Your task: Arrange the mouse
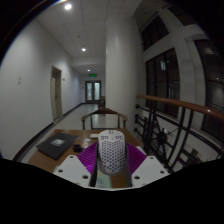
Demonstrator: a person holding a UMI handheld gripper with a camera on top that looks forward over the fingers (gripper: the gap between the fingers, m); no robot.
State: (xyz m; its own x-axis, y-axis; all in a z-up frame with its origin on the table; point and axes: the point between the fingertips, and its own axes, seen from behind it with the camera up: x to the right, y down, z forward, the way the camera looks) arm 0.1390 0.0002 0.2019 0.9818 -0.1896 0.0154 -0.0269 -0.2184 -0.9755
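A white mouse (111, 153) with a honeycomb-perforated shell sits between my gripper's (111, 163) two fingers, its rear end up toward the camera. Both purple pads (87, 158) press against its sides, and it is held up in the air above the wooden table (62, 152). A dark mouse mat (56, 144) lies on the table to the left, below and beyond the fingers.
A wooden chair (105, 120) stands beyond the table. A railing with a wooden handrail (175, 108) runs along the right. A long corridor with doors (93, 90) stretches ahead. A small yellow-green object (77, 150) lies beside the mat.
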